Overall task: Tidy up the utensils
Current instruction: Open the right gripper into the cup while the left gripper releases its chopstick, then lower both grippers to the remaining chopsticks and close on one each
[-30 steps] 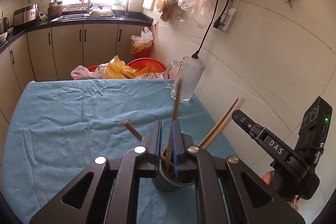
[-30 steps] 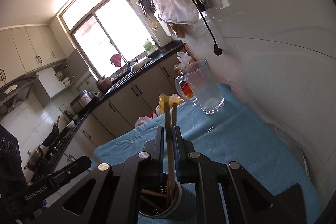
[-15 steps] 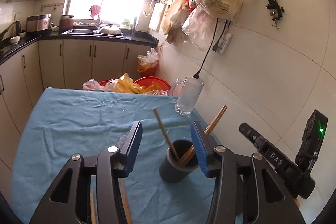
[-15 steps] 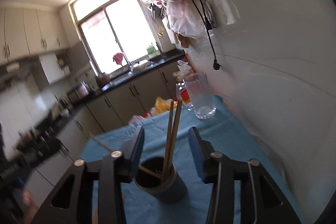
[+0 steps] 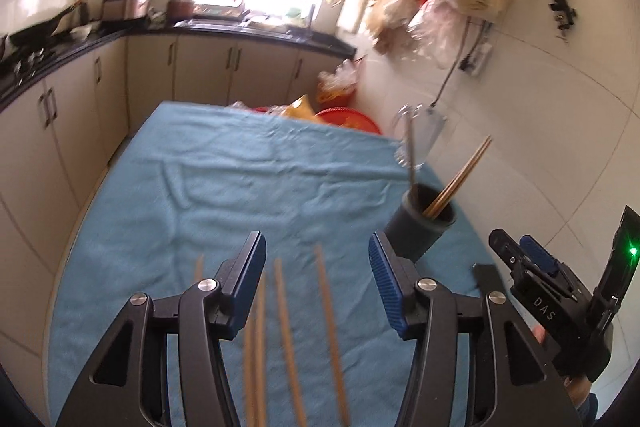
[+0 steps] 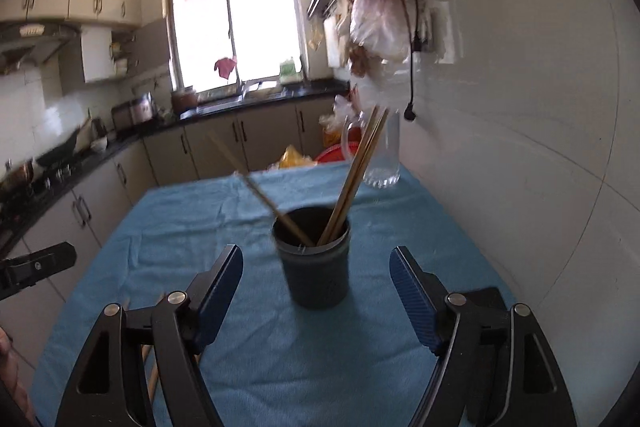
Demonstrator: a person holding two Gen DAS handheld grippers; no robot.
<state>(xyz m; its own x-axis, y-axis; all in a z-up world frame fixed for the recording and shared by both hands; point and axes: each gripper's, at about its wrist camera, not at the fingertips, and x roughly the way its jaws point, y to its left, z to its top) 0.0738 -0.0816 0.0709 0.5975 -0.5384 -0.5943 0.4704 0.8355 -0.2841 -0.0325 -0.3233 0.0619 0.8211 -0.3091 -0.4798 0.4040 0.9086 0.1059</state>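
Observation:
A dark grey utensil holder stands on the blue cloth and holds several wooden chopsticks. It also shows in the left wrist view, at the right. Several loose chopsticks lie on the cloth below my left gripper, which is open and empty above them. My right gripper is open and empty, just short of the holder. The right gripper also shows at the lower right of the left wrist view.
A glass mug stands at the table's far right by the tiled wall. A red basin with bags sits beyond the far edge. Kitchen cabinets run along the left and back.
Both grippers opened and let go of chopsticks into the holder. Both then pulled back; the left one swung left and down over the loose chopsticks.

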